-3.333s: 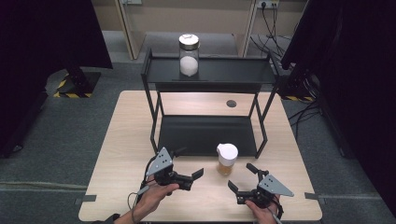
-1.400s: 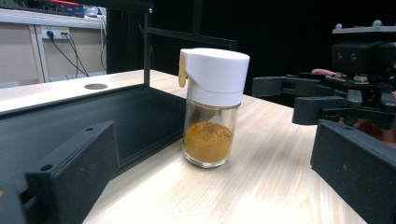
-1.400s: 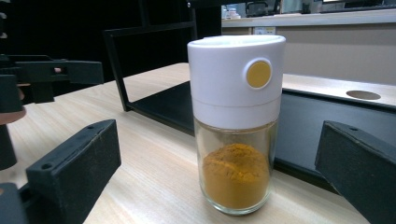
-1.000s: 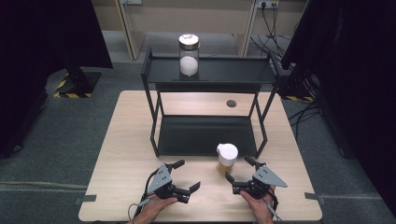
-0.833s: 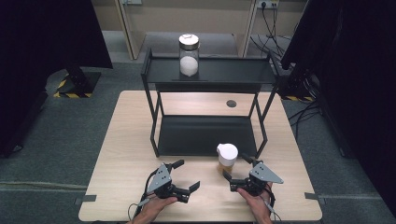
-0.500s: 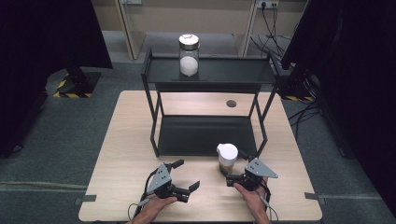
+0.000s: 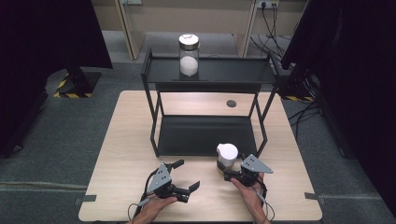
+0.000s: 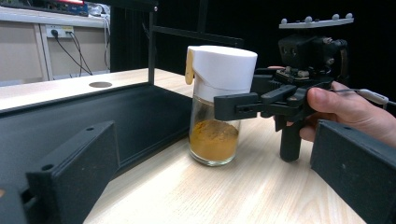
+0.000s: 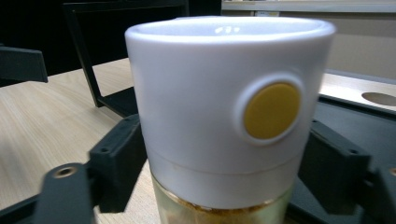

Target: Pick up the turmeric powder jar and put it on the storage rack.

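Note:
A glass spice jar (image 7: 227,154) with a white lid and yellow-brown powder stands upright on the wooden table, just in front of the black rack's lower tray (image 7: 205,135). My right gripper (image 7: 224,169) reaches it from the right at the front. Its jaws have just been closing and now press on both sides of the jar (image 9: 219,107) just under the lid. From the left gripper view, the right gripper (image 8: 224,105) crosses the jar (image 8: 215,140) at the neck. My left gripper (image 7: 187,174) rests open near the table's front, left of the jar, with nothing between its jaws.
The black two-tier rack (image 7: 154,116) stands mid-table. A glass jar of white powder (image 7: 188,55) sits on its top shelf. A round cable hole (image 7: 231,103) lies in the table behind the rack. Bare wood (image 7: 126,154) stretches left of the left gripper.
The right gripper has slid left to the spice jar and its jaws have closed from wide open onto it. The left gripper and the jar have stayed put.

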Demonstrator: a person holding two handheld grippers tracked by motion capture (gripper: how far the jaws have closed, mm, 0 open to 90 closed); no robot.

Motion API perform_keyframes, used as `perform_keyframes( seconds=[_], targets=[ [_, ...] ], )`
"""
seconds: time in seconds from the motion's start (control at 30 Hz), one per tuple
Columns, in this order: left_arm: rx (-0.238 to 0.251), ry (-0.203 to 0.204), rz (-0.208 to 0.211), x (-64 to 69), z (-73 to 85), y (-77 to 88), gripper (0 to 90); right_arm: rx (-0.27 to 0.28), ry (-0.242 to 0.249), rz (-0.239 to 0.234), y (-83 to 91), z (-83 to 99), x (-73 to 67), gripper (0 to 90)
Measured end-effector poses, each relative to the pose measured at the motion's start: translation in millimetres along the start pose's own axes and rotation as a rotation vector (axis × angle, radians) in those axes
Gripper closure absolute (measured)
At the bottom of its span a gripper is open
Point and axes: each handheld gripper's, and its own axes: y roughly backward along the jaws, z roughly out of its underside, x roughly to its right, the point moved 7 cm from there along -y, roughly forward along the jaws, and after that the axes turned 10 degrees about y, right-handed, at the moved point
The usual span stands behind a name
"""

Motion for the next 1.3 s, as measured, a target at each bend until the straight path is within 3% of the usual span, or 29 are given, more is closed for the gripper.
perform_keyframes(
  seconds=[0.1,0.43,0.67,0.87,1.3],
  targets=[
    [-0.001,0.001,-0.001,-0.4,0.3,-0.1,0.8,-0.001,0.004,0.000,-0.8,-1.0,0.8,30.3],
    [0.002,0.000,-0.004,-0.6,0.2,0.3,1.0,0.005,0.028,0.015,4.7,-8.6,-2.7,30.8],
    [0.003,0.004,-0.009,-1.0,0.4,0.4,1.1,0.025,-0.006,-0.003,9.6,-17.6,-1.8,30.8],
    [0.000,0.006,-0.010,-1.4,1.0,0.0,1.1,0.028,0.000,-0.009,13.0,-25.1,-2.3,30.8],
    [0.002,0.010,-0.015,-2.3,0.8,0.4,1.1,0.057,0.013,-0.009,18.1,-54.6,3.3,30.8]
  ],
)
